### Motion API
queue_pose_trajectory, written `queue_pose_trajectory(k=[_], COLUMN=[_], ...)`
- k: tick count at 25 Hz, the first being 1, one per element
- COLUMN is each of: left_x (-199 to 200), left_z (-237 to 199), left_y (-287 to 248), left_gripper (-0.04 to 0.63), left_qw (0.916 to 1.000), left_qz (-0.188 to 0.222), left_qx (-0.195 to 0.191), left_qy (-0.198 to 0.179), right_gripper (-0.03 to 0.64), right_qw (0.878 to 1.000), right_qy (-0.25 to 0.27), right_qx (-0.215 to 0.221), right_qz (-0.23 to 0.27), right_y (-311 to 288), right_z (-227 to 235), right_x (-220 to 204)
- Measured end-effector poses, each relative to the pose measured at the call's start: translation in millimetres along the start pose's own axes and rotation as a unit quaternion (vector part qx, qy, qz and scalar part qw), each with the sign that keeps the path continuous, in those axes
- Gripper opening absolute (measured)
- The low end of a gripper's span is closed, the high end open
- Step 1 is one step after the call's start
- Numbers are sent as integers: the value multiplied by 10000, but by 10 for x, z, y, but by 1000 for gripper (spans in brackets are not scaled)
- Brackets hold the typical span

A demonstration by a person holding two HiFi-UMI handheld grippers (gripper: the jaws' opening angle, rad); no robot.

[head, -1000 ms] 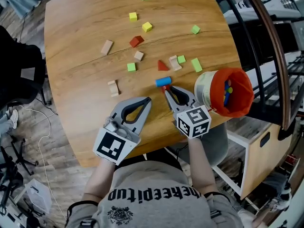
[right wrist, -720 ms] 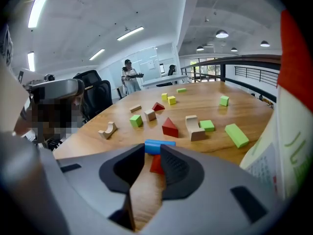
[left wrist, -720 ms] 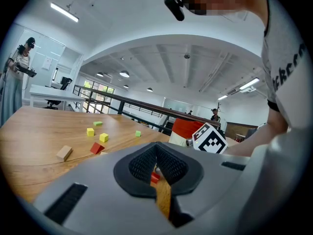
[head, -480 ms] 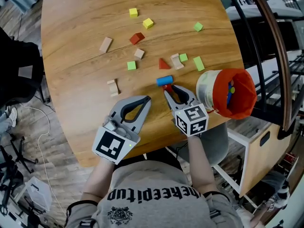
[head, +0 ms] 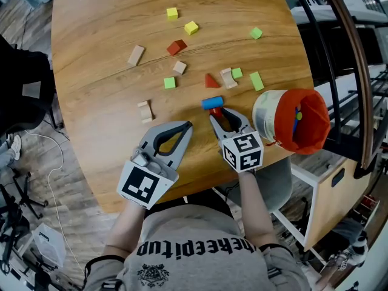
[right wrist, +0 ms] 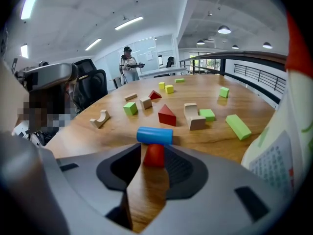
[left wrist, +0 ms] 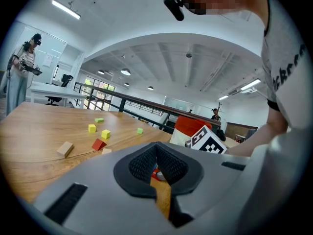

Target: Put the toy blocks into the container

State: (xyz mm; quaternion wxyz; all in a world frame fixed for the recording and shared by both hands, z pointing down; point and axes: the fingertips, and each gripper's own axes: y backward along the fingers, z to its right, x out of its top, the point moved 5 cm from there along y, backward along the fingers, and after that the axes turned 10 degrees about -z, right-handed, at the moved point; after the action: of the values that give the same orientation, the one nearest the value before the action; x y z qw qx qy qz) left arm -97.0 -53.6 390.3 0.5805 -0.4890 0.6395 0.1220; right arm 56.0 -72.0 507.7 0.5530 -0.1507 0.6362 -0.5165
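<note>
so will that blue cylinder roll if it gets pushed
Probably: the blue cylinder lies on its side on the smooth table, so a sideways push should roll it. It looks rigid and light. The red block beside it might stop it.

Readable text, one item: curved stylised lettering [head: 200,247] across the chest of the person's grey T-shirt [head: 182,223], at the near edge of the bench [head: 109,71], apparently "thekeepitup". Emblem [head: 153,274] beneath it: illegible. Label print on the container [head: 264,117], at the bench's right edge: illegible.
</note>
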Motion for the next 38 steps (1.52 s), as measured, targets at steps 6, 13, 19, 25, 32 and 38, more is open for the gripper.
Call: queue_pose_trajectory(k=[6,13,19,25,32,38], left_x=[-10,-17,-21,-17,21,61], left_z=[-38,-60,-46,1,169,369], left_y=[-1,-4,-1,-17,-84,-164], left_gripper=[14,14,14,14,14,14], left_qw=[10000,10000,10000,10000,9996,9985], left_qz=[-6,5,-11,-14,-6,-9], left_qx=[20,14,-15,-80,-266,-465], left_qy=[19,76,50,33,-124,-289], right_gripper=[144,160,153,152,152,152], right_qw=[9998,9996,9994,9996,9986,9953], right_qy=[-6,-62,-141,-255,-345,-459], right_qx=[-91,-162,-168,-138,17,38], right_qz=[-172,-231,-255,-61,411,846], right_y=[-65,-98,-89,19,322,678], right_z=[19,30,24,23,-25,-6], right_x=[-30,-50,-42,-12,110,172])
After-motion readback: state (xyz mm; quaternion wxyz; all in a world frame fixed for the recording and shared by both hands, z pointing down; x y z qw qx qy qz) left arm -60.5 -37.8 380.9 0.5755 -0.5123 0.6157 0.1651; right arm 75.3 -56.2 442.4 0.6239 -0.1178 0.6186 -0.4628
